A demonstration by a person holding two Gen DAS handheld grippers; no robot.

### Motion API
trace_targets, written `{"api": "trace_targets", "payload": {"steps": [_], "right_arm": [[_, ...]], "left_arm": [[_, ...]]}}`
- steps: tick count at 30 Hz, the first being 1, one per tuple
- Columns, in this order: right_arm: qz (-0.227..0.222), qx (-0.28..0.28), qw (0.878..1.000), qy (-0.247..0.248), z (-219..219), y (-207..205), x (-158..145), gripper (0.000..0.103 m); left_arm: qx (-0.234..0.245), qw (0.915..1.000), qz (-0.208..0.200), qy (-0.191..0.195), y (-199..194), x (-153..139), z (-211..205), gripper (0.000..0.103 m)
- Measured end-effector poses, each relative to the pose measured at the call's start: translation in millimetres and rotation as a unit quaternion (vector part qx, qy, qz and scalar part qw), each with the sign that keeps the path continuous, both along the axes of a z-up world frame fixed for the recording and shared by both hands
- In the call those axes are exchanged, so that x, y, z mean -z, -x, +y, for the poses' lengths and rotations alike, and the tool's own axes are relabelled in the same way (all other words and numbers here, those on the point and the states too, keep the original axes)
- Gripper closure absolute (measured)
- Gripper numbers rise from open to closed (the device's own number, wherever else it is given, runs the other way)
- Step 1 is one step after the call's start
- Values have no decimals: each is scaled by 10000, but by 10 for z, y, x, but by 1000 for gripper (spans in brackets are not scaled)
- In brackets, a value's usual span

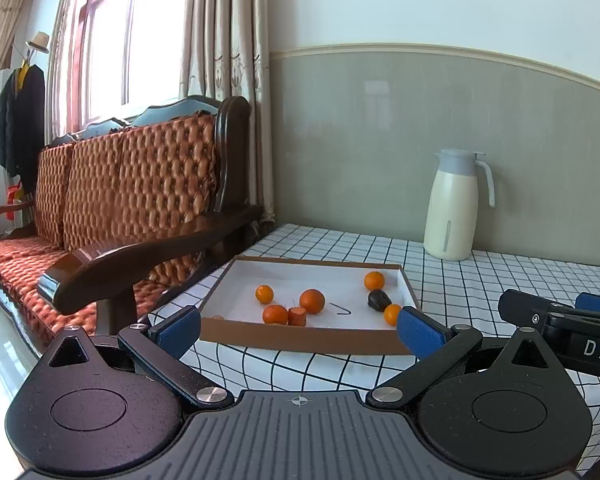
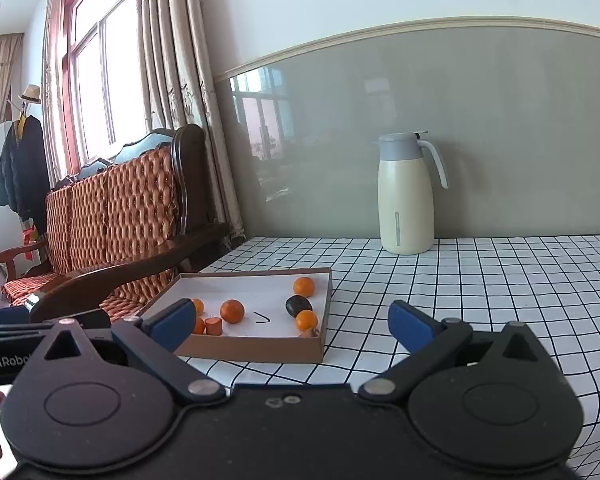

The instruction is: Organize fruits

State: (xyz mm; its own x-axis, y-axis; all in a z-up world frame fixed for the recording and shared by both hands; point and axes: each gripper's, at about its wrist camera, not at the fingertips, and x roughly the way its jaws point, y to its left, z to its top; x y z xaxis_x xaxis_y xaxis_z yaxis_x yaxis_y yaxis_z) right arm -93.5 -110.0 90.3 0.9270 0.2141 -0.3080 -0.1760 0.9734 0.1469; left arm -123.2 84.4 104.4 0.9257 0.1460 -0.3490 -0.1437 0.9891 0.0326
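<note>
A shallow brown cardboard tray with a white floor (image 1: 300, 342) sits near the left front edge of the bench covered in a white black-grid cloth (image 2: 480, 280), and all the fruit in view lies inside it. Three small orange mandarins (image 1: 275, 314) and a larger one (image 1: 312, 301) cluster at the tray's left with a short cut stub of orange-red carrot-like food (image 1: 297, 316) just beside them. Two more mandarins and a dark, wrinkled oval fruit (image 1: 379, 300) lie near the right wall. A small pale piece in the near right corner is too small to identify.

The fruit already lies gathered in the tray but loosely scattered, which fits either a sort about to be made or a collecting job at its close; the pictures do not settle which.

The left gripper (image 1: 300, 330) hovers just in front of the tray, its blue-padded jaws spread wide and holding nothing. The right gripper (image 2: 292, 326) hangs beside it, jaws equally released, touching nothing. A cream thermos jug with a grey lid (image 2: 406, 200) stands well apart by the wall.
</note>
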Motion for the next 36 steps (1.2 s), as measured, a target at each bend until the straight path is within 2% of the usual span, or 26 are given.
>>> {"api": "trace_targets", "payload": {"steps": [33, 36], "right_arm": [[15, -6, 10000, -6, -13, 4, -2, 6], [8, -6, 10000, -26, -18, 1, -7, 6]], "left_arm": [[46, 9999, 142, 75, -32, 70, 29, 0], [139, 9998, 10, 132, -8, 83, 44, 0]]}}
